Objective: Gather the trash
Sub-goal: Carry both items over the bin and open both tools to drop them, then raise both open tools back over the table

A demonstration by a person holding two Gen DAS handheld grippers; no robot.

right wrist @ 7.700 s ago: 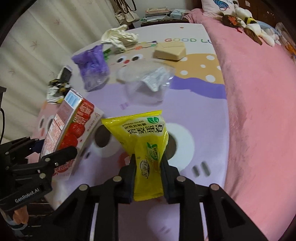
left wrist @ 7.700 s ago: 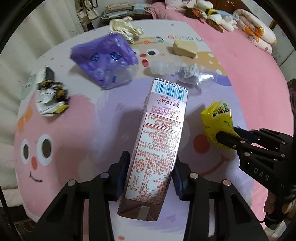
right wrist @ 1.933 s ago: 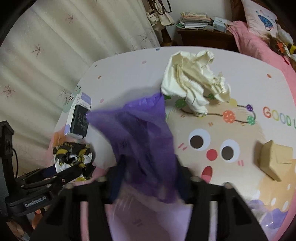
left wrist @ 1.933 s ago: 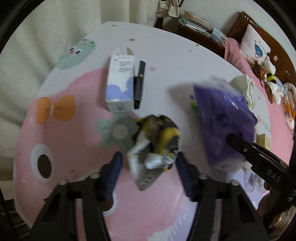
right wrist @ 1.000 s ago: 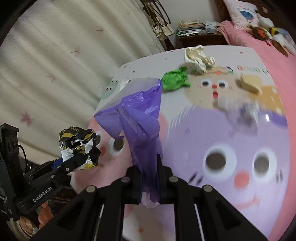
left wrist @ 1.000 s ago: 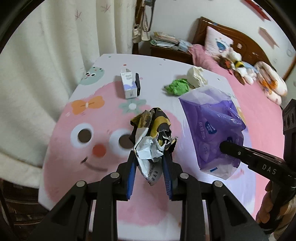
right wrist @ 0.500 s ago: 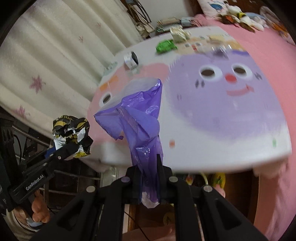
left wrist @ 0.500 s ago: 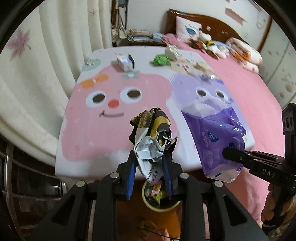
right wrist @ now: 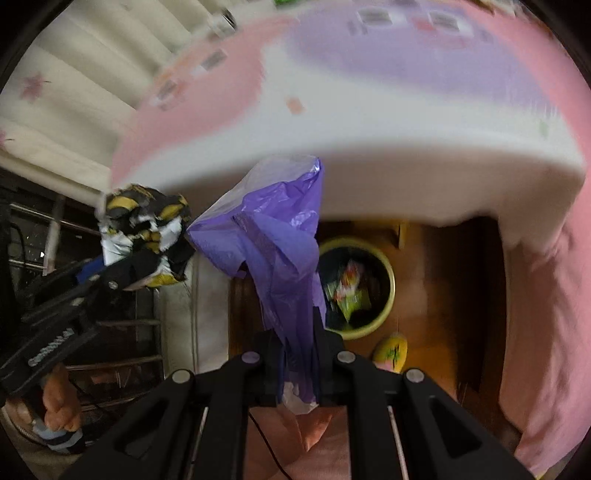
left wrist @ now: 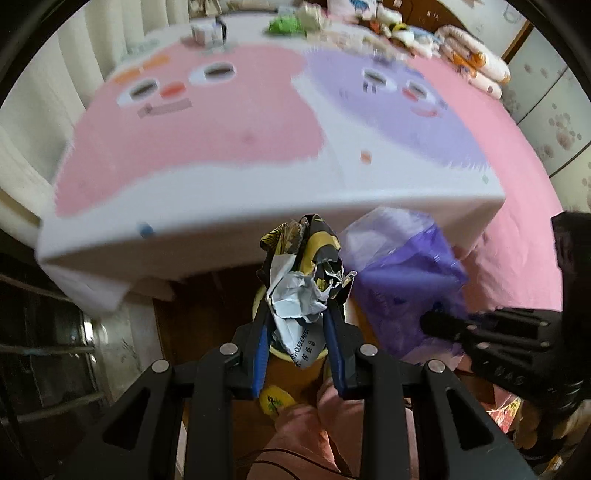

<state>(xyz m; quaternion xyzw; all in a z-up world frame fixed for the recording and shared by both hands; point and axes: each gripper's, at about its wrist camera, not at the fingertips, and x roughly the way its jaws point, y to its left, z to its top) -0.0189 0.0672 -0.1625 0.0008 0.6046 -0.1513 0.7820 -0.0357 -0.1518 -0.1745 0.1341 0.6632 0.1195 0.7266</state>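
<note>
My left gripper (left wrist: 298, 314) is shut on a crumpled black, yellow and white wrapper (left wrist: 301, 291), held past the table's front edge. The same crumpled wrapper (right wrist: 146, 236) shows at the left of the right wrist view, in the left gripper (right wrist: 147, 266). My right gripper (right wrist: 297, 321) is shut on a purple plastic bag (right wrist: 273, 243) that hangs upward from its jaws. That purple bag (left wrist: 402, 295) and the right gripper (left wrist: 443, 325) appear at the right of the left wrist view. A yellow-rimmed trash bin (right wrist: 356, 288) with wrappers inside stands on the floor below, partly hidden by the bag; its rim (left wrist: 275, 350) peeks under the wrapper.
The table (left wrist: 229, 155) with its pink and purple cartoon cloth fills the upper view; a small white box (left wrist: 207, 33) and green crumpled trash (left wrist: 282, 24) lie at its far end. A yellow slipper (right wrist: 391, 349) lies on the wooden floor. A pink bedcover (left wrist: 517, 206) hangs at right. A person's pink-clad knees (right wrist: 306, 435) are below.
Both grippers have pulled back off the table and sunk below its front edge, still holding the wrapper and the purple bag. The trash bin on the floor has come into view beneath them.
</note>
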